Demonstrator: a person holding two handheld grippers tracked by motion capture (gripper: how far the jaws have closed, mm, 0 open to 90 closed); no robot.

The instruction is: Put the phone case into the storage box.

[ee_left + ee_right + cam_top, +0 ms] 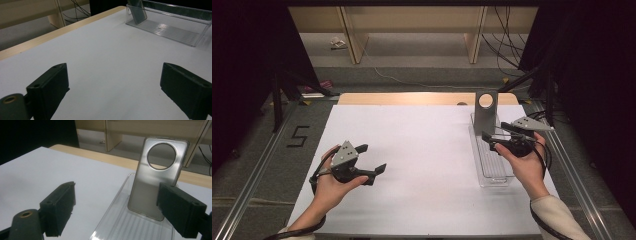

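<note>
Overhead, a black "5" (298, 136) marks the floor left of the white table (412, 170); the clear tray (491, 167) sits near its right edge, a grey phone case (485, 112) upright at the far end. Both grippers (371, 158) (493, 133) gape, empty. Seen from the left gripper (113, 87), the tray (175, 31) lies well ahead. From the right gripper (120, 205), wide open, the case (156, 177) stands just ahead in the tray (120, 225).

Black gripper (371, 158) pair, grey triangular plates, cream sleeve (558, 216)
</note>
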